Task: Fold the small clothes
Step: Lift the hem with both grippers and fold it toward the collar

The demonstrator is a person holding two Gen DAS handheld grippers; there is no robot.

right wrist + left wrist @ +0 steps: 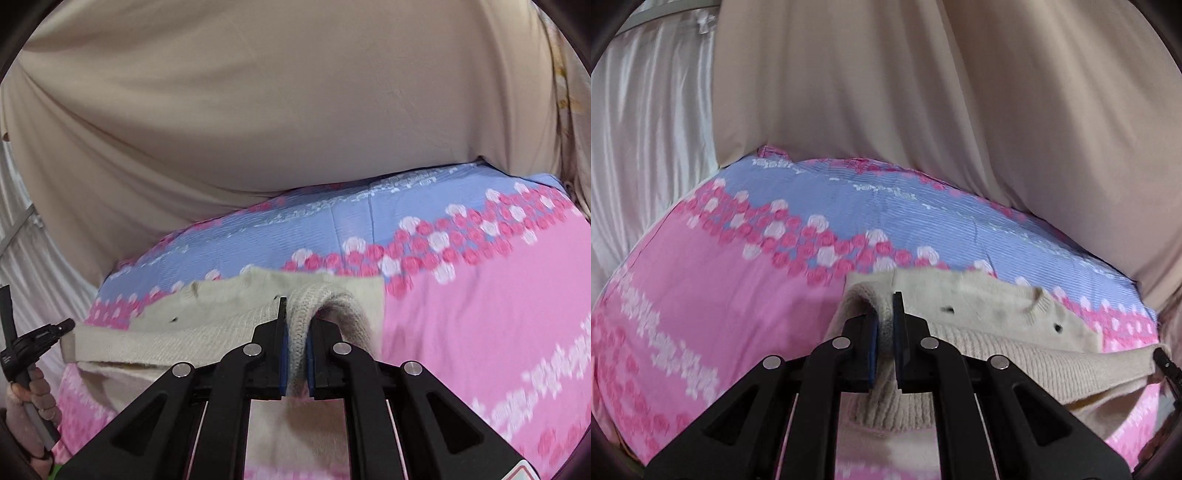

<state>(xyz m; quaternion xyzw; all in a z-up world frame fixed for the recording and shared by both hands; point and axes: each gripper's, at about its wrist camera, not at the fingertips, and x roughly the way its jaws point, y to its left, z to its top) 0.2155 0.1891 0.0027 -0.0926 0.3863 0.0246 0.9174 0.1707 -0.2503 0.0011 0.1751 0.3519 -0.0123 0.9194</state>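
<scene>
A cream knitted sweater with small dark buttons lies on a pink and blue flowered bedsheet. My left gripper is shut on a bunched fold at the sweater's left edge and lifts it slightly. My right gripper is shut on a fold at the sweater's right edge. The ribbed hem stretches between the two grips. The left gripper's tip shows at the left of the right wrist view, and the right gripper's tip at the right edge of the left wrist view.
A beige curtain hangs behind the bed, also in the right wrist view. White satin drapes hang at the left. The sheet stretches to the right of the sweater. A hand holds the left gripper's handle.
</scene>
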